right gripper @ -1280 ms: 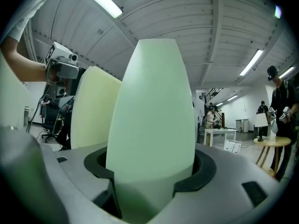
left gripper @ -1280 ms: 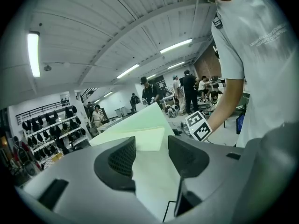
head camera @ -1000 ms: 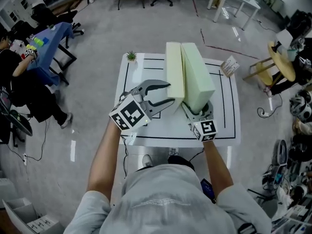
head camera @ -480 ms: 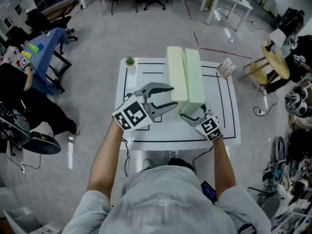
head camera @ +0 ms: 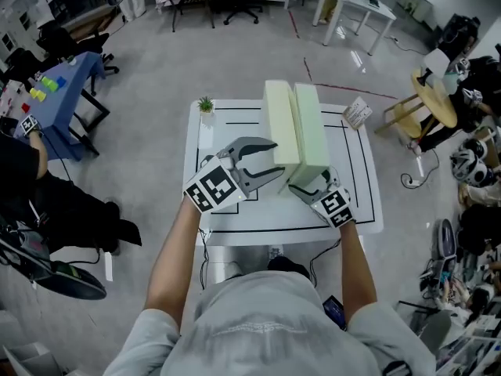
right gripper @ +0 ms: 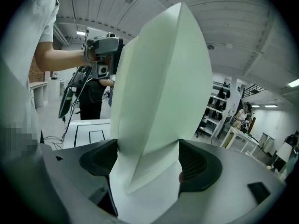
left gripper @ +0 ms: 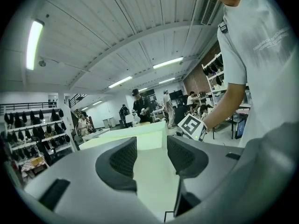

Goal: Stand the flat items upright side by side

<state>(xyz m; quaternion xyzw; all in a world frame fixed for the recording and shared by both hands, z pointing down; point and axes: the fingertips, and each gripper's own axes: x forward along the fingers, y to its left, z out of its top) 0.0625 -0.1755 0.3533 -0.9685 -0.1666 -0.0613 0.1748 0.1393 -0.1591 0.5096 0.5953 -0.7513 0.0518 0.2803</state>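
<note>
Two foam slabs stand upright side by side on the white table (head camera: 235,219): a cream slab (head camera: 278,124) on the left and a pale green slab (head camera: 311,128) on the right, faces together. My right gripper (head camera: 308,183) sits at the green slab's near end. In the right gripper view the green slab (right gripper: 159,78) fills the gap of the right gripper (right gripper: 147,161); the jaws stand wide, the pads beside its faces without squeezing. My left gripper (head camera: 270,157) is open and empty, its tips by the cream slab's left face. The cream slab (left gripper: 140,136) lies beyond the left gripper (left gripper: 152,152).
A small potted plant (head camera: 206,104) stands at the table's far left corner and a printed card (head camera: 356,114) at the far right. Black lines mark rectangles on the tabletop. A round stool (head camera: 427,106) and cluttered floor lie to the right.
The green slab has gone from leaning to standing upright against the cream slab. The right gripper's jaws have widened around it. The left gripper stays beside the cream slab.
</note>
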